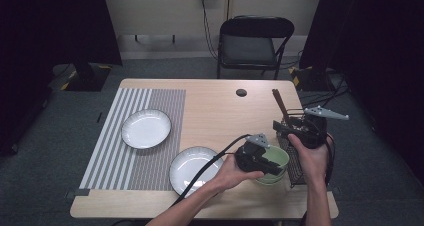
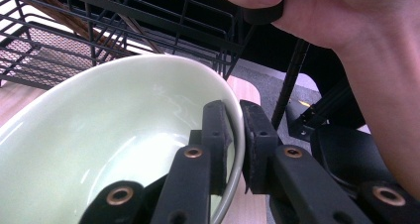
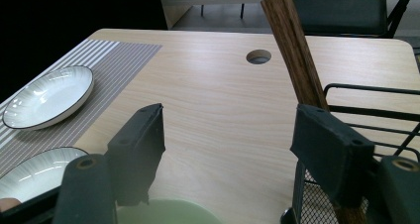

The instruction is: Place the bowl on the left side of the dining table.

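The left gripper (image 2: pixel 236 149) pinches the rim of the pale green glazed ceramic bowl (image 2: pixel 114 130), one jaw inside and one outside. Just beyond it stands the black wire rack (image 2: pixel 148 23). The right gripper (image 3: pixel 233 149) hangs spread above the bowl's edge. No writing is legible.

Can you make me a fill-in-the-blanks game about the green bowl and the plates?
1. The left gripper is shut on the rim of the pale ____ ceramic bowl.
2. ____ white round plates lie on the wooden table.
3. The right gripper has its jaws ____, with nothing between them.
4. The brown wooden sticks stand in the black ____ basket.

Missing words: green; two; open; wire
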Tool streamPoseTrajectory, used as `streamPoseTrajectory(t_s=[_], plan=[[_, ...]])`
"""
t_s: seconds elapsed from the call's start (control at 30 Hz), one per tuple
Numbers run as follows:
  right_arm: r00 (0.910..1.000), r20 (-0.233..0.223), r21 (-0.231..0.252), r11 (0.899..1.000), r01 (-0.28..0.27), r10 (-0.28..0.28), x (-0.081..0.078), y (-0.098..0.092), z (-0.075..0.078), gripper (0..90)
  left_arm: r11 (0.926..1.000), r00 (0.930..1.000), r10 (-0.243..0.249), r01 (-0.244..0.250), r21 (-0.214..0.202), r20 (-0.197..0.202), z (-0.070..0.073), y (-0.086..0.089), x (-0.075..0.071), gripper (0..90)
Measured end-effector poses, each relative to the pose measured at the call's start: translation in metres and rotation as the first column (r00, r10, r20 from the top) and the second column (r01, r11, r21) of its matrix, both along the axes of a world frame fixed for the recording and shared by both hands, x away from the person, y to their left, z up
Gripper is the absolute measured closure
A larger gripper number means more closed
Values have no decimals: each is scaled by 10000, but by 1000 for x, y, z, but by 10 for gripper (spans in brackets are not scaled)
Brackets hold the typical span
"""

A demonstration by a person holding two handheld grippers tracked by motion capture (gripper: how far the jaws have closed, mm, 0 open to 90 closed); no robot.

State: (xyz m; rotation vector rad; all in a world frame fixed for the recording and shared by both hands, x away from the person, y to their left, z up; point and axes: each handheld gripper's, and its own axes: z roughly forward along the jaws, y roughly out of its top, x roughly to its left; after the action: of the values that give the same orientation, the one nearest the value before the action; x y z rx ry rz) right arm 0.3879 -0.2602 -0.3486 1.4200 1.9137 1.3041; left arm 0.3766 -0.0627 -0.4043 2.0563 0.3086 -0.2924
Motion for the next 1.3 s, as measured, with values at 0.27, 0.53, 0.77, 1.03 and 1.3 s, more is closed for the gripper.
streamPoseTrajectory(t_s=[0.27, 0.53, 0.77, 1.03, 1.3], plan=[[10000, 2, -45, 10000, -3, 3, 0, 0, 0, 281, 9998, 9996, 9, -15, 209, 294, 7, 7, 1, 711], [10000, 29, -23, 10000, 15, -15, 0, 0, 1, 281, 9865, 9903, -345, 122, 1630, 1344, 9, 7, -6, 566], [10000, 14, -71, 10000, 9, -9, 0, 1, 0, 281, 9576, 9783, -713, 125, 2877, 1947, 3, -4, -10, 492], [10000, 20, -54, 10000, 23, -23, 0, 1, 0, 280, 9233, 9649, -1060, 58, 3841, 2403, -6, -23, -18, 484], [9999, 96, 16, 10000, 86, -86, 0, -2, 0, 281, 9194, 9662, -1554, 653, 3879, 2057, -9, -24, -16, 725]])
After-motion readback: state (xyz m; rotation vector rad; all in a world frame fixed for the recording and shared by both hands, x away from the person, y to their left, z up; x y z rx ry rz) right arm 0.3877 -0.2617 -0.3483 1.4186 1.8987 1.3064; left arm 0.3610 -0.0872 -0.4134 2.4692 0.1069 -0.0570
